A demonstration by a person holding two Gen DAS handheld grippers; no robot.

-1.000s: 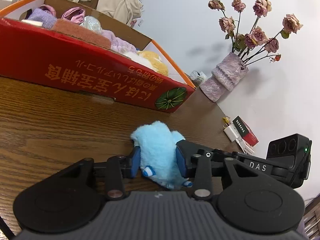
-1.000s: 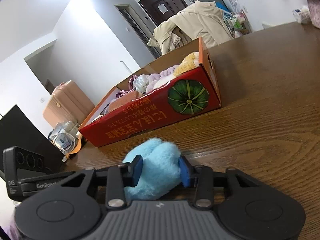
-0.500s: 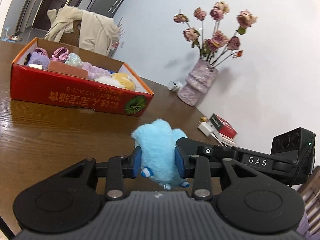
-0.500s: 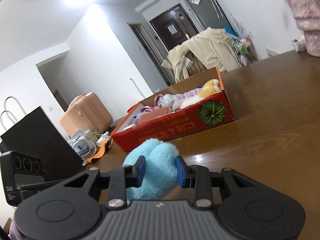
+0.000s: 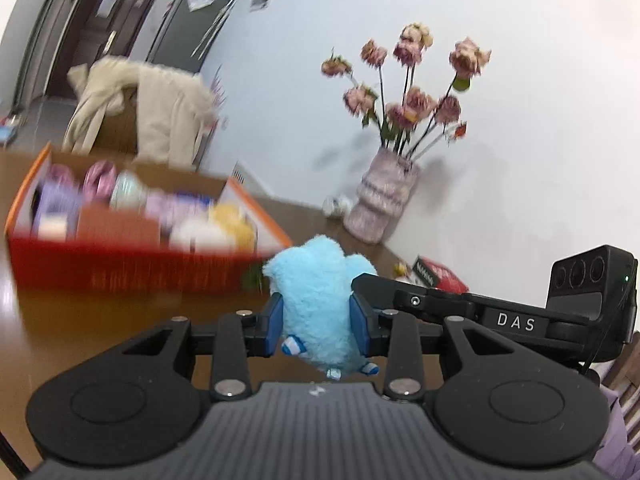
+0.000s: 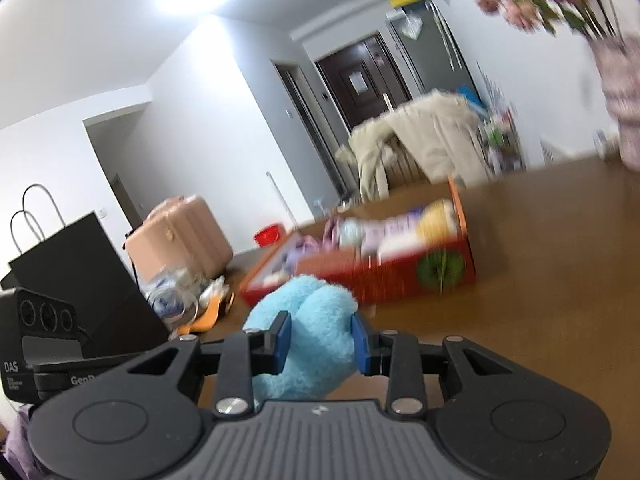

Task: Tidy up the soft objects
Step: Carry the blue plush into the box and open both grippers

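Note:
A fluffy light-blue plush toy (image 5: 316,304) is held from both sides, above the wooden table. My left gripper (image 5: 316,322) is shut on it, blue pads pressed into the fur. My right gripper (image 6: 320,340) is shut on the same toy (image 6: 316,332) from the opposite side; its body shows at the right of the left wrist view (image 5: 500,316). Ahead stands the red cardboard box (image 5: 120,268), holding several soft items in purple, pink, white and yellow. The box also shows in the right wrist view (image 6: 384,276), blurred.
A pink vase of dried roses (image 5: 384,204) stands at the table's back right by the wall, with a small red packet (image 5: 440,274) near it. A black paper bag (image 6: 76,280), plastic wrap and an orange item (image 6: 208,312) lie at the left. A chair draped with a beige coat (image 5: 160,116) stands behind the box.
Both grippers have risen with the plush toy, lifting it off the table. The box now sits lower and farther in both views.

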